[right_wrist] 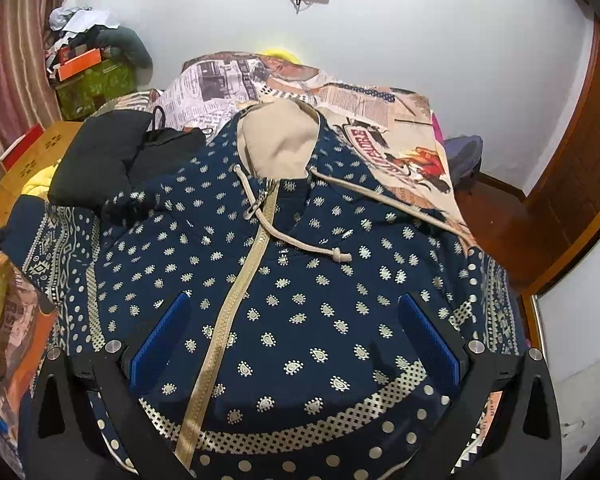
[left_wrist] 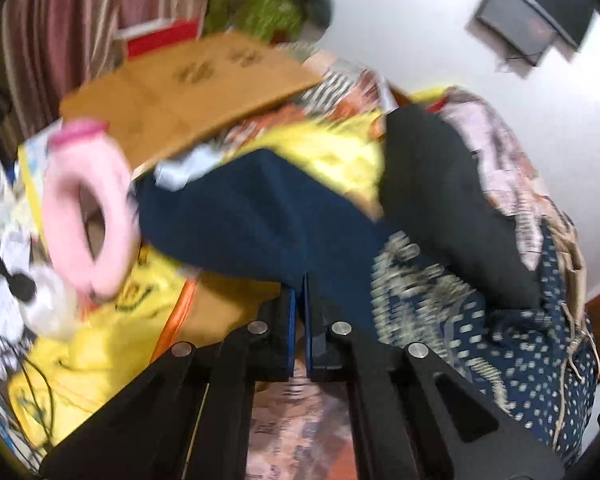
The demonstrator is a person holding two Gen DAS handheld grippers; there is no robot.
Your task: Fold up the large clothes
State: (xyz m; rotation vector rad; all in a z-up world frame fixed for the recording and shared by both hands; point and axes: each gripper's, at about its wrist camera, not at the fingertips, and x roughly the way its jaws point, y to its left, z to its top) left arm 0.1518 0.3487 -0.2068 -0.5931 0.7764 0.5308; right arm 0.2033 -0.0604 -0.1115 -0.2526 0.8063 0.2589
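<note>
A navy hoodie (right_wrist: 300, 288) with cream paisley dots, a beige zipper and a beige hood lining lies flat on the bed, front up, drawstrings across the chest. My right gripper (right_wrist: 296, 320) is open just above its lower front, blue pads (right_wrist: 162, 340) either side of the zipper. My left gripper (left_wrist: 300, 280) is shut on the plain navy cuff of the hoodie's left sleeve (left_wrist: 260, 216) at the bed's left side. The sleeve's patterned band (left_wrist: 412, 280) shows beside it. This view is blurred.
A black garment (right_wrist: 100, 160) lies on the hoodie's left shoulder. A newspaper-print bedsheet (right_wrist: 380, 104) covers the bed. At the left are a cardboard box (left_wrist: 188, 92), a pink ring pillow (left_wrist: 92, 208) and yellow bags (left_wrist: 100, 352). A wooden door (right_wrist: 580, 184) stands right.
</note>
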